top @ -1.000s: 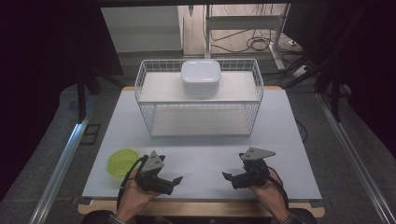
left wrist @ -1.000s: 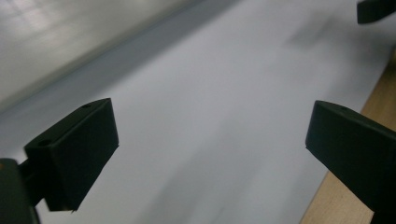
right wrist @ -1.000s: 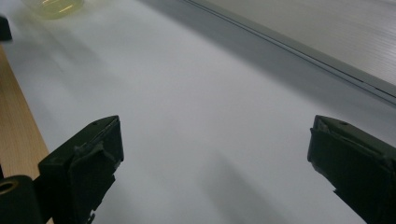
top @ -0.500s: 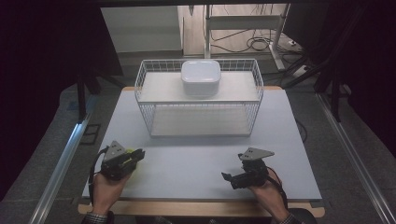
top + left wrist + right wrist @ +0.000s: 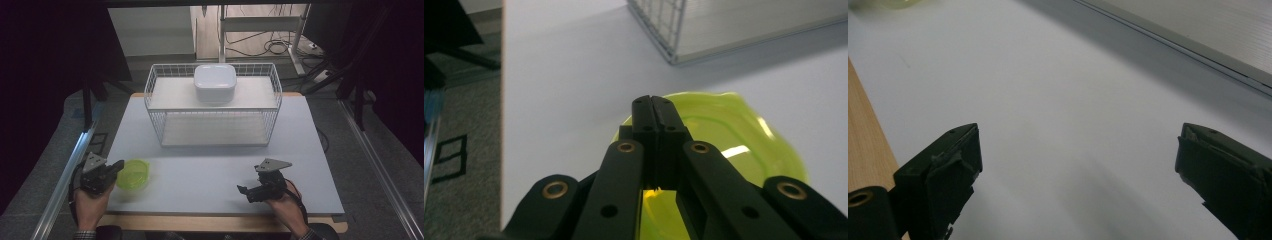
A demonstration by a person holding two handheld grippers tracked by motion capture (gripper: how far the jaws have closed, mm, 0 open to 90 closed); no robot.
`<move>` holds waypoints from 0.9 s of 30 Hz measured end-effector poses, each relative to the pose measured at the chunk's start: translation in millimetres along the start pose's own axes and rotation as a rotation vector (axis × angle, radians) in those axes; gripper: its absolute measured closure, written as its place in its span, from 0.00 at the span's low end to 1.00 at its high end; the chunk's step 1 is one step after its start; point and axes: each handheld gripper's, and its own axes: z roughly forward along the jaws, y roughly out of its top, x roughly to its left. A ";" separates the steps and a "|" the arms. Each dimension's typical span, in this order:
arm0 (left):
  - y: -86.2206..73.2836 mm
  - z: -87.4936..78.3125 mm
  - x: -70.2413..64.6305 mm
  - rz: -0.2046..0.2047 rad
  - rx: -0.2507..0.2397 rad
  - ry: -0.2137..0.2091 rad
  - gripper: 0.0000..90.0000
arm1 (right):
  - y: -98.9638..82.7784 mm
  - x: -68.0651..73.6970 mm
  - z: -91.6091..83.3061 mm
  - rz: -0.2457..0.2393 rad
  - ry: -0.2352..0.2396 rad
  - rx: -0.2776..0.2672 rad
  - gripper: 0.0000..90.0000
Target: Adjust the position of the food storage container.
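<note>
At the surface's (image 5: 215, 175) near-left corner, the yellow-green bowl (image 5: 133, 174) now lies uncovered, nudged rightward; the left tongs (image 5: 116, 167) have shifted left and snapped closed, apparently pinching its rim. Right tongs (image 5: 243, 192) stay put, spread wide, empty.

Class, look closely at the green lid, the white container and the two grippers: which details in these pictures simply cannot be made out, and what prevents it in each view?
- Green lid, left gripper view: near rim hidden behind the shut left gripper; whether the pads pinch it cannot be told.
- White container, high view: contents hidden by its closed top.
- Right gripper, right gripper view: jaw bases cut off by the bottom edge.
- Wire basket, high view: mesh too fine to count.
</note>
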 end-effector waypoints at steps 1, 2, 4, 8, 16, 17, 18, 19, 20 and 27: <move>-1.7 -0.9 1.6 -0.002 0.005 0.011 1.00 | 0.0 -0.2 0.0 0.002 0.000 0.002 0.05; -3.2 -1.6 3.0 -0.003 0.008 0.018 1.00 | -0.2 -0.3 0.3 0.004 0.000 0.002 0.06; -6.4 -2.8 6.7 -0.005 0.013 0.035 1.00 | -0.2 -0.3 0.4 0.003 0.000 0.007 0.06; -14.1 -3.4 14.6 -0.027 0.041 0.063 1.00 | -0.4 -0.1 1.0 0.000 -0.003 0.011 0.06; -19.8 3.6 14.1 -0.050 0.096 0.060 1.00 | -0.6 0.3 2.1 -0.002 -0.008 0.022 0.06; -19.6 3.9 13.5 -0.054 0.096 0.056 1.00 | -0.7 0.2 2.3 -0.001 -0.007 0.024 0.06; -19.3 4.5 12.5 -0.057 0.096 0.051 1.00 | -0.9 0.2 2.8 0.000 -0.007 0.025 0.06; -19.0 5.4 11.2 -0.060 0.095 0.043 1.00 | -1.0 0.1 3.2 0.001 -0.008 0.027 0.06; -18.5 6.4 9.7 -0.058 0.096 0.034 1.00 | -1.2 0.0 3.5 0.000 -0.008 0.029 0.06; -12.2 15.7 -9.4 -0.034 0.094 -0.032 1.00 | -1.3 0.0 4.0 0.001 -0.009 0.034 0.06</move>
